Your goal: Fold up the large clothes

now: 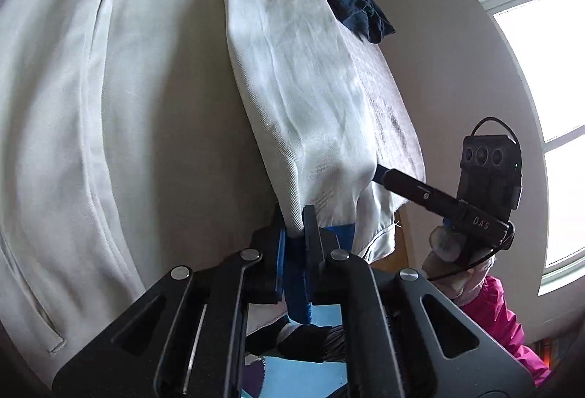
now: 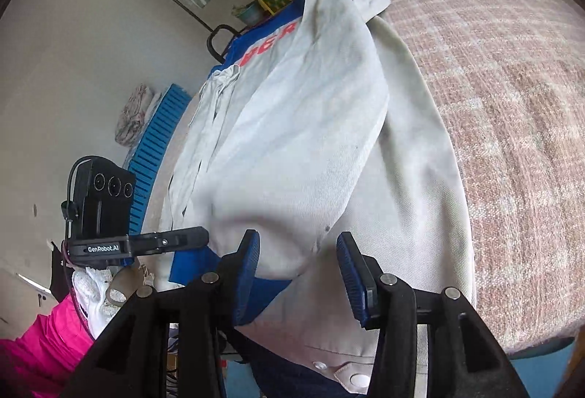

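A large white cotton-twill jacket with blue trim and red chest lettering (image 2: 292, 142) lies spread flat, filling the centre of the right wrist view and the left two thirds of the left wrist view. One long white sleeve (image 1: 292, 98) is folded inward across the body, running from the top centre down to the lower centre of the frame. Its blue ribbed cuff (image 1: 299, 262) looks pinched there, though partly hidden.
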Available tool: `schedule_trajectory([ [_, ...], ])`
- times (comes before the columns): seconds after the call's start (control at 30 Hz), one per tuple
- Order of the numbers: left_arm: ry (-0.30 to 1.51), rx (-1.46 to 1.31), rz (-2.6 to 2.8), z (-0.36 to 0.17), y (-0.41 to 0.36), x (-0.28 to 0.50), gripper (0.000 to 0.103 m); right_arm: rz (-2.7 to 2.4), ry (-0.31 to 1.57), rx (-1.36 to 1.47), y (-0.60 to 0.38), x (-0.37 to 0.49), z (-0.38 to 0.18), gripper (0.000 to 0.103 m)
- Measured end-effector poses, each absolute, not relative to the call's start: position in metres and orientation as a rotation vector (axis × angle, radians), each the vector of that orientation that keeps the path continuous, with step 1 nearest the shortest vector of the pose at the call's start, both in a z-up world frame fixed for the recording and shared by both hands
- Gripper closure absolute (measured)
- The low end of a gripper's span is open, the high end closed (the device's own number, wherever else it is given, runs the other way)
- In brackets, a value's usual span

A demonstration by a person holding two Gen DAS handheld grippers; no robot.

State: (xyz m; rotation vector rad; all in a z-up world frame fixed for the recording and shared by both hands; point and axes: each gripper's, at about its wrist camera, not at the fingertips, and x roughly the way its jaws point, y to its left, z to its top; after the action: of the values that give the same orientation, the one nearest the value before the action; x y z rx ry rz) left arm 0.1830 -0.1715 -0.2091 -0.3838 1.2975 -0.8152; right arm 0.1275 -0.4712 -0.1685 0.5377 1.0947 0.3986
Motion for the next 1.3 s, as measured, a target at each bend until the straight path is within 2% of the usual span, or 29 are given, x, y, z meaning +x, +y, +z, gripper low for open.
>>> schedule_trajectory([
  [0.3, 1.301, -0.387, -0.745, -0.214, -0.137, 0.166, 0.098, 0.312, 0.947, 0.642, -0.534, 0.214, -0.127, 0.056],
  [0.57, 1.328, -0.431, -0.763, -0.222, -0.144, 0.176, 0.097, 0.253, 1.045, 0.796, -0.558, 0.332, -0.189, 0.056],
  [0.73, 1.339, -0.453, -0.775, -0.223, -0.143, 0.184, 0.098, 0.215, 1.093, 0.77, -0.551, 0.374, -0.219, 0.058],
  [0.8, 1.34, -0.463, -0.785, -0.223, -0.145, 0.187, 0.098, 0.212, 1.092, 0.766, -0.553, 0.385, -0.221, 0.096],
  [0.87, 1.336, -0.479, -0.795, -0.22, -0.144, 0.189, 0.098, 0.192, 1.081, 0.695, -0.553, 0.395, -0.212, 0.102],
  [1.03, 1.348, -0.667, -0.859, -0.217, -0.155, 0.189, 0.098, 0.12, 1.033, 0.547, -0.576, 0.422, -0.162, 0.102],
  [1.13, 1.361, -0.612, -0.858, -0.226, -0.176, 0.185, 0.098, 0.101, 1.021, 0.509, -0.582, 0.445, -0.155, 0.1],
  [1.2, 1.404, -0.597, -0.857, -0.239, -0.186, 0.181, 0.098, 0.087, 1.105, 0.487, -0.576, 0.455, -0.169, 0.084],
  [1.27, 1.419, -0.579, -0.86, -0.244, -0.189, 0.177, 0.097, 0.091, 1.115, 0.486, -0.574, 0.445, -0.173, 0.079],
  [1.3, 1.414, -0.573, -0.854, -0.244, -0.189, 0.177, 0.097, 0.11, 1.106, 0.505, -0.576, 0.436, -0.173, 0.072],
])
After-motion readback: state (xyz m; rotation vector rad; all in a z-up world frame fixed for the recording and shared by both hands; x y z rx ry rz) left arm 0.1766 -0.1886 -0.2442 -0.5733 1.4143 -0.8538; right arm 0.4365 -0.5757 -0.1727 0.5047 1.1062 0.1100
